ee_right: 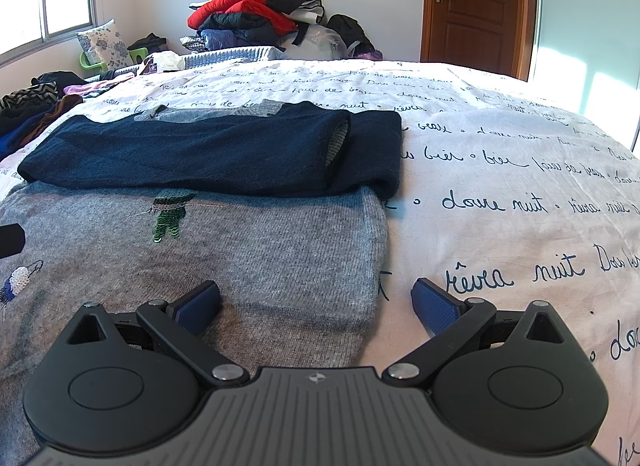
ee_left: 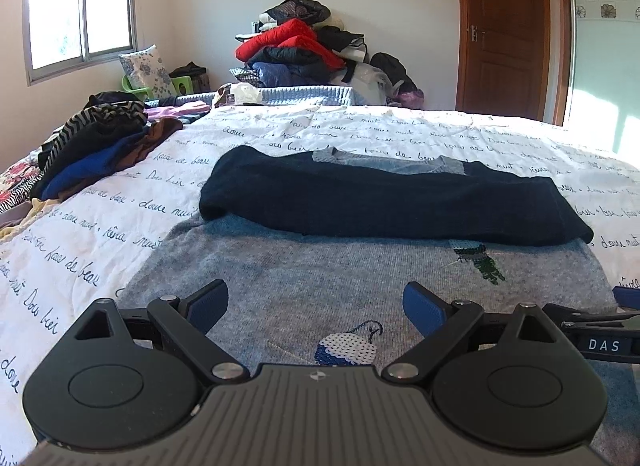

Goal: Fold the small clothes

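A grey knit sweater [ee_left: 320, 274] with sequin birds lies flat on the bed, its dark navy sleeves [ee_left: 384, 197] folded across the chest. My left gripper [ee_left: 316, 308] is open and empty over the sweater's lower hem. My right gripper [ee_right: 316, 306] is open and empty, straddling the sweater's [ee_right: 260, 250] lower right edge; the navy sleeves [ee_right: 208, 153] lie ahead. The right gripper's body [ee_left: 600, 326] shows at the right edge of the left wrist view.
The bed has a white cover with dark script [ee_right: 500, 185]. A heap of clothes [ee_left: 92, 145] lies at the bed's left side. A big pile of jackets [ee_left: 304, 49] stands beyond the bed's far end. A wooden door [ee_left: 508, 25] is at the back right.
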Demonstrator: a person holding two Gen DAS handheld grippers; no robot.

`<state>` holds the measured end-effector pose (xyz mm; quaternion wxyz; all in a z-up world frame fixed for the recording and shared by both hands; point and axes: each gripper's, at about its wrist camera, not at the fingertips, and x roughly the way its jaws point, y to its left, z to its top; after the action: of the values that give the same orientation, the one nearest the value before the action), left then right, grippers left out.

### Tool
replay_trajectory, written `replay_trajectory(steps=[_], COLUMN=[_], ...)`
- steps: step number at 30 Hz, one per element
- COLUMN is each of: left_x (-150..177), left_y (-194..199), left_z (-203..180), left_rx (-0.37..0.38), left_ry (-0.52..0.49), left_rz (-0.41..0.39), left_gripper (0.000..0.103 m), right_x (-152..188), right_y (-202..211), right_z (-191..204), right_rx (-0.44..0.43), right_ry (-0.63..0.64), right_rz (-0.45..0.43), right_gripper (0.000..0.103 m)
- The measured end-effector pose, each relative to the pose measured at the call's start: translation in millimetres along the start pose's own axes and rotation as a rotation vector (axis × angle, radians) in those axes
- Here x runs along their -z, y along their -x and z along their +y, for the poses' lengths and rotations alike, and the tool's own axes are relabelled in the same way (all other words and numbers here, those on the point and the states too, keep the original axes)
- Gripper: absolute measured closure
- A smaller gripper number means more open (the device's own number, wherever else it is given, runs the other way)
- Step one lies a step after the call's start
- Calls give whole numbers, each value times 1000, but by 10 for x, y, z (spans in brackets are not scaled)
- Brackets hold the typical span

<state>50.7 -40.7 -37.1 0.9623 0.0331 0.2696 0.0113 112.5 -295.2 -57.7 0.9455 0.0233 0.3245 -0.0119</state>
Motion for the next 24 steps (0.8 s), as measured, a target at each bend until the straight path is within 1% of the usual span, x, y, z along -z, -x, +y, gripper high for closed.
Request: replay_trajectory(steps=[8, 13, 17, 21, 24], left_x=[6, -4, -20, -30, -49], left_y=[109, 165, 153, 122, 118], left_z=[96, 74, 59, 37, 18], left_rx=[29, 23, 30, 15, -13], left_ry=[8, -11, -10, -11, -17], left_rz=[12, -7, 7, 13, 4], left_gripper=[10, 10, 10, 10, 10], right_x=[0, 0, 0, 0, 1], right_y=[1, 0, -1, -1, -1], right_z=[-1, 0, 0, 0, 0], right_rx=[0, 0, 0, 0, 0], right_ry=[0, 0, 0, 0, 0], right_rz=[0, 0, 0, 0, 0], right_gripper=[0, 0, 0, 0, 0])
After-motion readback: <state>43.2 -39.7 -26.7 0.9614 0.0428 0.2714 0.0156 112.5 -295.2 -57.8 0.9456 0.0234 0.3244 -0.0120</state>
